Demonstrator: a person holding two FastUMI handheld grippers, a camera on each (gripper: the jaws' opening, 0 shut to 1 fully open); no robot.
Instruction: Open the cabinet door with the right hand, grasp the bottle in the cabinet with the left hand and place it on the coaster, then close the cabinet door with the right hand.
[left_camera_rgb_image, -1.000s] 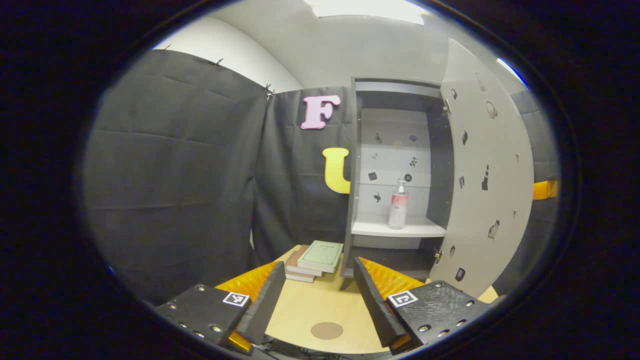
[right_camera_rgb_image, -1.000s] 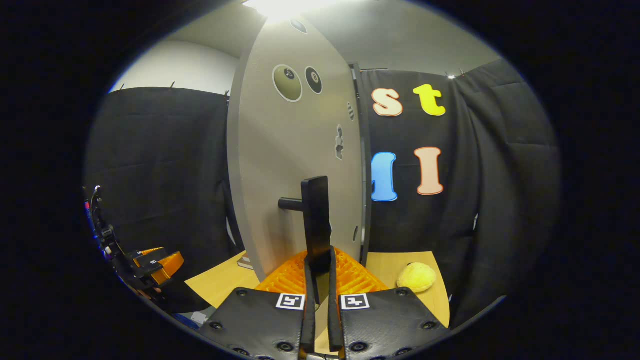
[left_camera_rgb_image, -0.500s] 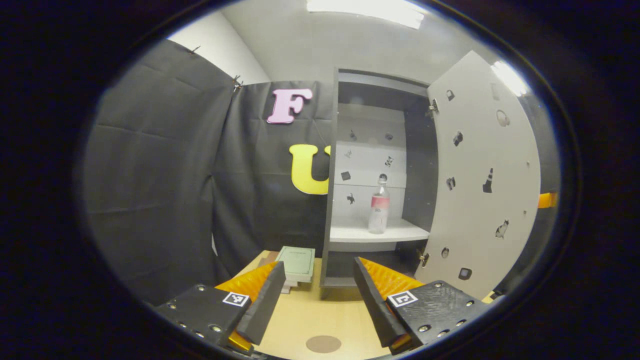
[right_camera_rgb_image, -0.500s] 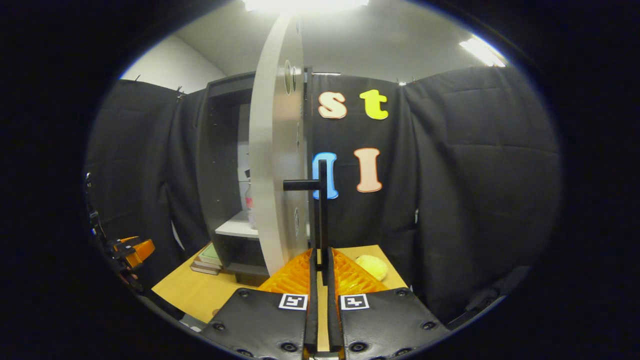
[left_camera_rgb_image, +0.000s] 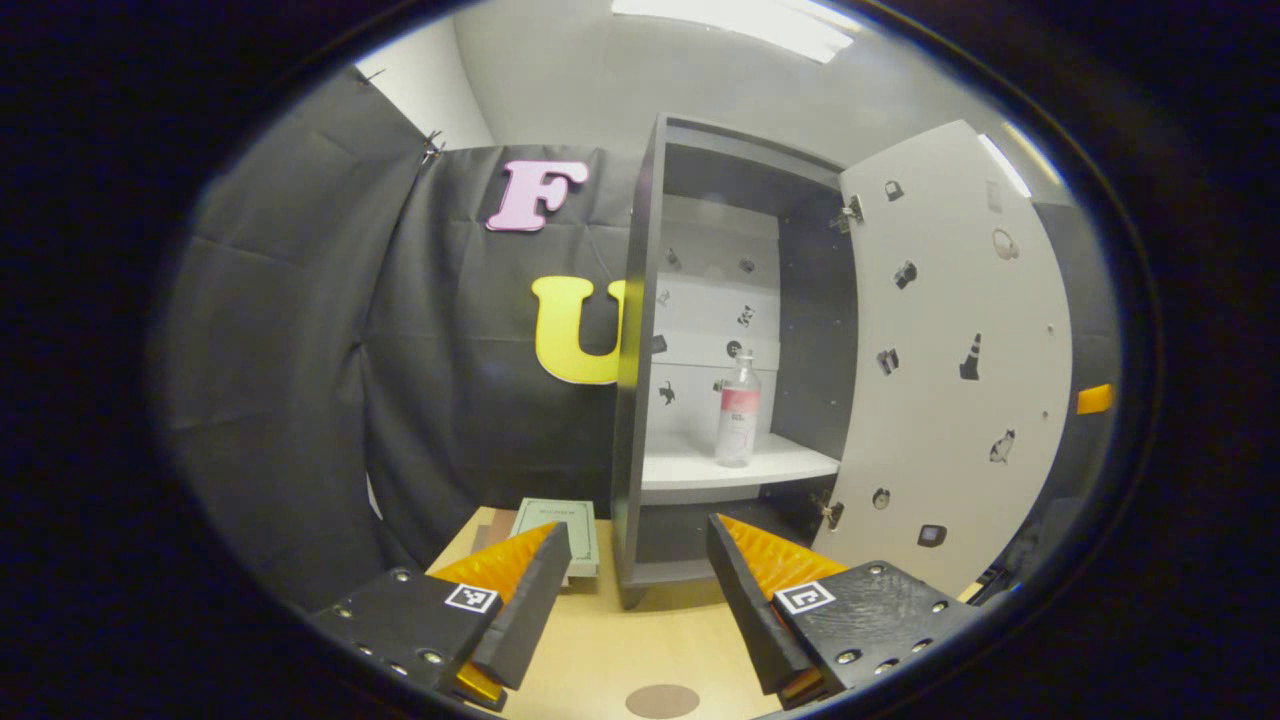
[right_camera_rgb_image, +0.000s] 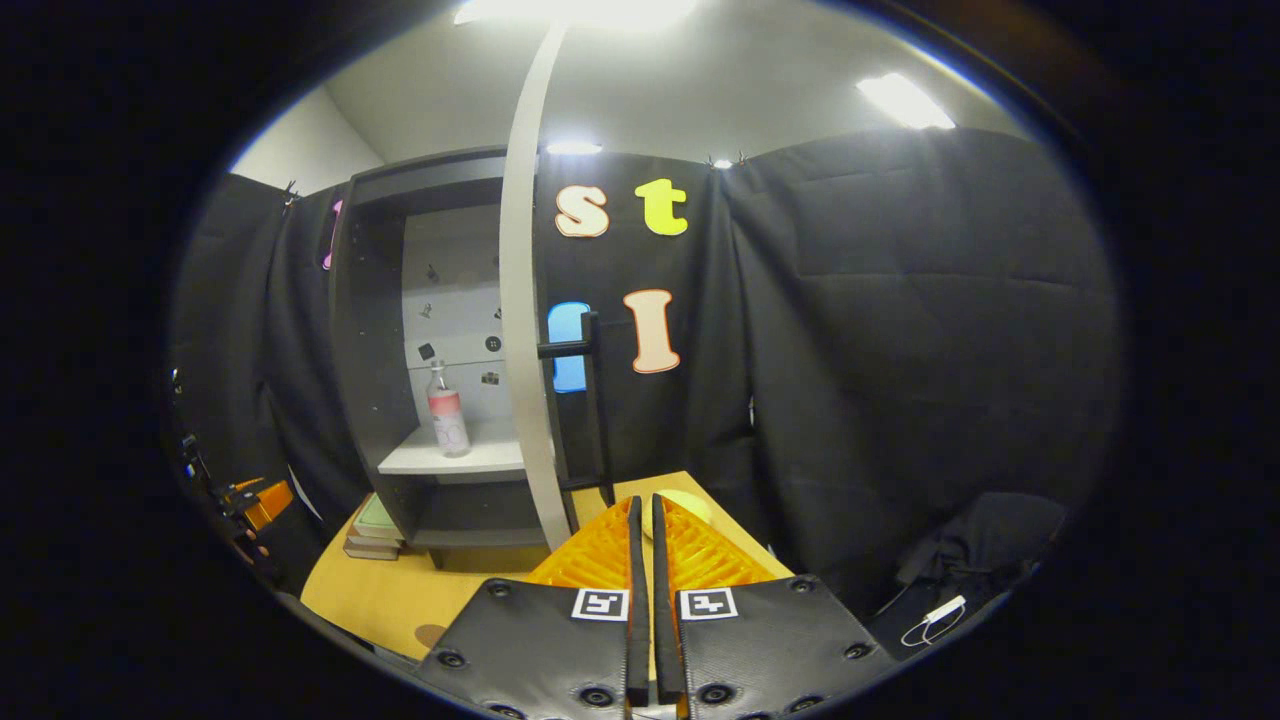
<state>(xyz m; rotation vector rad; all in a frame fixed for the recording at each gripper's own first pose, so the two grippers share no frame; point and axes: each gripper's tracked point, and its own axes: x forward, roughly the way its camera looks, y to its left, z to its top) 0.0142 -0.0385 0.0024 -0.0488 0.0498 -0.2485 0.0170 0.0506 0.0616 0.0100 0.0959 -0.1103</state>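
Your bottle stands upright on the cabinet's white shelf, toward the back, clear-bodied with a pink label; in the right gripper view it shows at on the same shelf. The cabinet stands on the wooden table, and its door is swung wide open on the right side of the left gripper view. In the right gripper view you see the door nearly edge-on, its black handle sticking out ahead of your fingers.

Your left gripper hovers over the table in front of the cabinet with its fingers spread wide and nothing between them, well apart from the bottle. The brown coaster lies on the table just below it. Your right gripper has its fingers drawn almost together, only a thin slit between them, and they grip nothing; the handle stands just beyond the tips. A stack of books lies on the table left of the cabinet, and a yellow soft toy lies beyond your right fingertips.
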